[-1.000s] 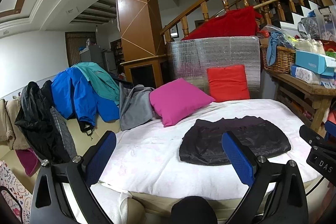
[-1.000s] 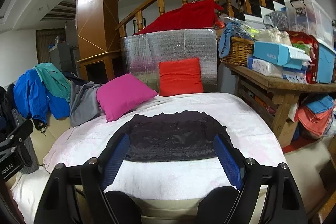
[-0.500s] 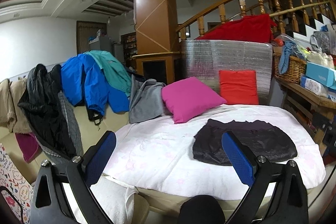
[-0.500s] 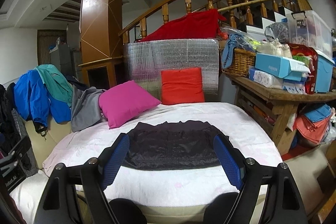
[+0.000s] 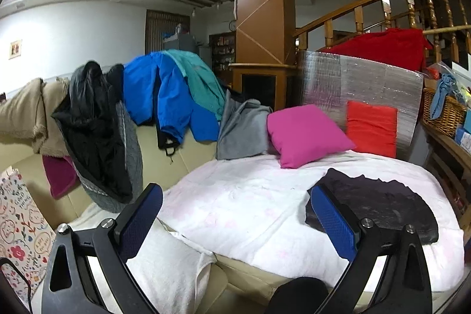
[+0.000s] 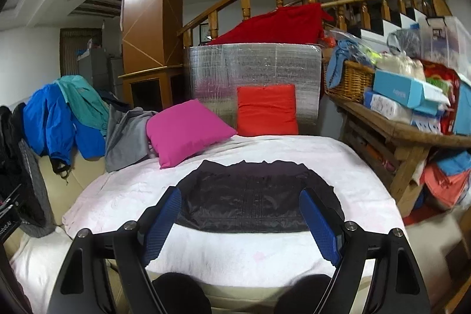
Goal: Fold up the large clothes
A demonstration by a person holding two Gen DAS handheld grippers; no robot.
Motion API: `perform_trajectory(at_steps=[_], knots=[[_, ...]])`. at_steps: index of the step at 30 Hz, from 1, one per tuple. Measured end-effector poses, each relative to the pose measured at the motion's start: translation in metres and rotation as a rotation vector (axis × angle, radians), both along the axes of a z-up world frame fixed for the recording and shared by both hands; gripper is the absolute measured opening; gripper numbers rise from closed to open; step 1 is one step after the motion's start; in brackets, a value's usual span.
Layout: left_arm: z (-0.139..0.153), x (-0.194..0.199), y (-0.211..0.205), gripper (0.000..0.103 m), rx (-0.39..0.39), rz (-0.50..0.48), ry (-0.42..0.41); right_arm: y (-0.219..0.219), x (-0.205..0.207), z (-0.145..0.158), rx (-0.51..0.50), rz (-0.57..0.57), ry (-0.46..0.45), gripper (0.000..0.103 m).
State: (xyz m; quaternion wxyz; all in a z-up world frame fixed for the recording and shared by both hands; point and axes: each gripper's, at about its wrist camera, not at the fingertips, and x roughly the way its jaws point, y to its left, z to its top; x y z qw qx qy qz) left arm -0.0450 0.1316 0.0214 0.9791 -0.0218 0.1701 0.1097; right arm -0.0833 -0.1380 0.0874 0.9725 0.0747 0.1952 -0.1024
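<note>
**Both claws wide apart, dark garment folded on the bed**

Left view first. My left claw [image 5: 235, 219] is spread wide with nothing between its two blue pads. One dark folded garment [image 5: 379, 205] lies on the white bedspread [image 5: 235, 208], over to the right, and my right-hand pad covers its near left corner. Two cushions sit behind it: one pink cushion [image 5: 306, 134], one red cushion [image 5: 371, 128], the red one leaning on a silver foil panel [image 5: 362, 81]. Along the sofa back I count a blue jacket [image 5: 164, 96], a teal jacket [image 5: 200, 78], a grey top [image 5: 241, 128], a black jacket [image 5: 91, 119] and a beige blanket [image 5: 23, 114], all draped and overlapping, so edges are hard to separate. A patterned bag [image 5: 17, 225] is cut off at the left edge.

Now the right view. My right claw [image 6: 241, 222] is released too, pads well apart and empty, framing the same dark garment [image 6: 253, 199], which lies flat and centred on the bedspread [image 6: 235, 252]. Its front corners sit behind my pads. Right of the bed stands a wooden table [image 6: 412, 134] crowded with one wicker basket [image 6: 350, 78] and stacked boxes, blurred at the rim. A slice of the other gripper peeks in at the left edge.
</note>
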Motion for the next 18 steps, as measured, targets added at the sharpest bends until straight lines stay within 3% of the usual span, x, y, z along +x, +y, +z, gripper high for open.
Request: perform_trajectory(at_steps=[7, 18], knots=[[0.019, -0.013, -0.047, 0.101, 0.093, -0.079, -0.036, -0.024, -0.017, -0.005, 0.017, -0.013, -0.026, 0.085], [0.03, -0.014, -0.105, 0.101, 0.174, -0.195, -0.039, -0.072, -0.037, -0.012, 0.075, -0.089, -0.047, 0.085]])
